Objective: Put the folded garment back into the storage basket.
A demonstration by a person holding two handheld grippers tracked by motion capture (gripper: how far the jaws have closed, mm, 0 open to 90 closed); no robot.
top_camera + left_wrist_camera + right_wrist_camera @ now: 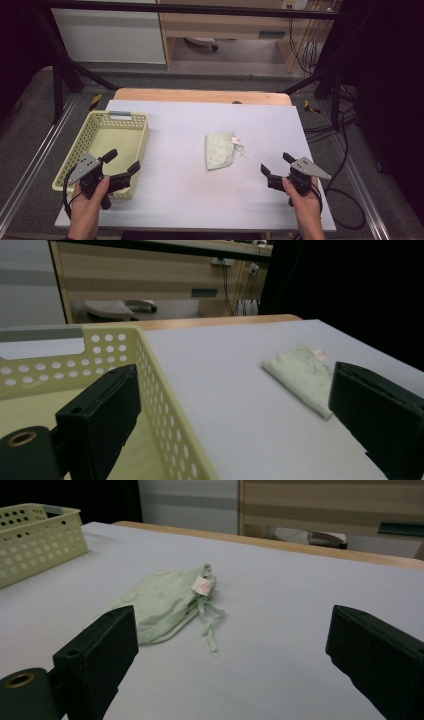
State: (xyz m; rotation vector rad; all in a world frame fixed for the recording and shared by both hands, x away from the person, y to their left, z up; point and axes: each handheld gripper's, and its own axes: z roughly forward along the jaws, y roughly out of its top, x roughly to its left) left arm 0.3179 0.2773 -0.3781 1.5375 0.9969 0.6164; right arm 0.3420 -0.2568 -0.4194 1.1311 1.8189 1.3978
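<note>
The pale green cloth pouch lies flat on the desk, well to the right of the yellow basket and apart from it. Its drawstring trails loose on the desk beside it, and a small white tag sits at its gathered end; what is printed on the tag is too small to read. In the left gripper view the pouch's near corner is cut off behind one black jaw, and the basket's near end runs out of the bottom of the frame.

The basket, perforated all round, shows nothing lying on the part of its floor that can be seen; in the high view the left tongs hang over its near end and hide the floor there.

The left tongs stand wide apart with nothing between the jaws. The right tongs, well to the right of the basket and beyond the pouch, also stand wide apart and bare, touching nothing. Each is held in a hand coming in from the near edge of the desk.
</note>
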